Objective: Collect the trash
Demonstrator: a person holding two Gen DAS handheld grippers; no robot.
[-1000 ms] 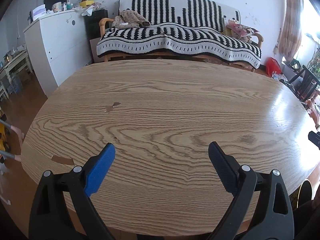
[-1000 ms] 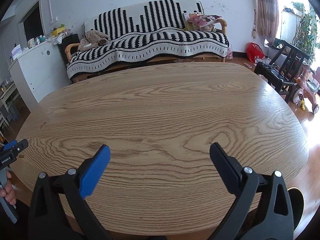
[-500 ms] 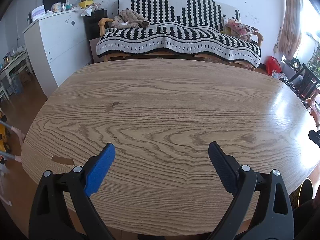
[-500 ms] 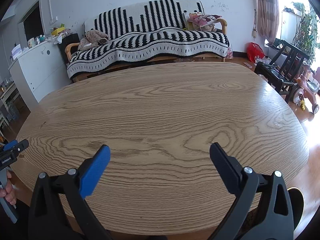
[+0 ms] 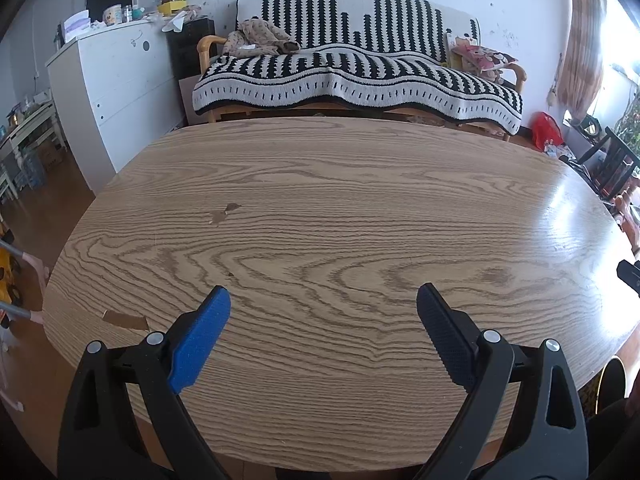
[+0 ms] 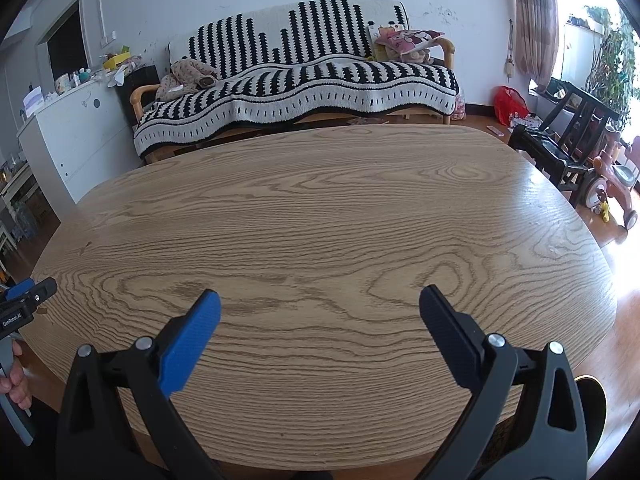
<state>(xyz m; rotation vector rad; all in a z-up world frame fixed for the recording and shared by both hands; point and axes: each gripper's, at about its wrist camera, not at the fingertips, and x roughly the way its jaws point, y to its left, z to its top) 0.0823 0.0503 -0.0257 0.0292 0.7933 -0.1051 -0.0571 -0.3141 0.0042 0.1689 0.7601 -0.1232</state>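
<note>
Both grippers hang over the near edge of the wooden counter, and both are spread wide with nothing between their blue pads. The left gripper points toward the striped sofa beyond the counter's far edge; the right gripper faces the same sofa from a spot further along the near edge. In the right wrist view the left gripper shows at the counter's left rim, with a person's hand below it. The only scrap on the counter is a flat brown piece of cardboard, lying by the near-left rim, just left of the left gripper's blue pad and apart from it. Toward the sofa from that piece, a small chipped mark shows in the counter's surface. A white cabinet stands left of the sofa.
</note>
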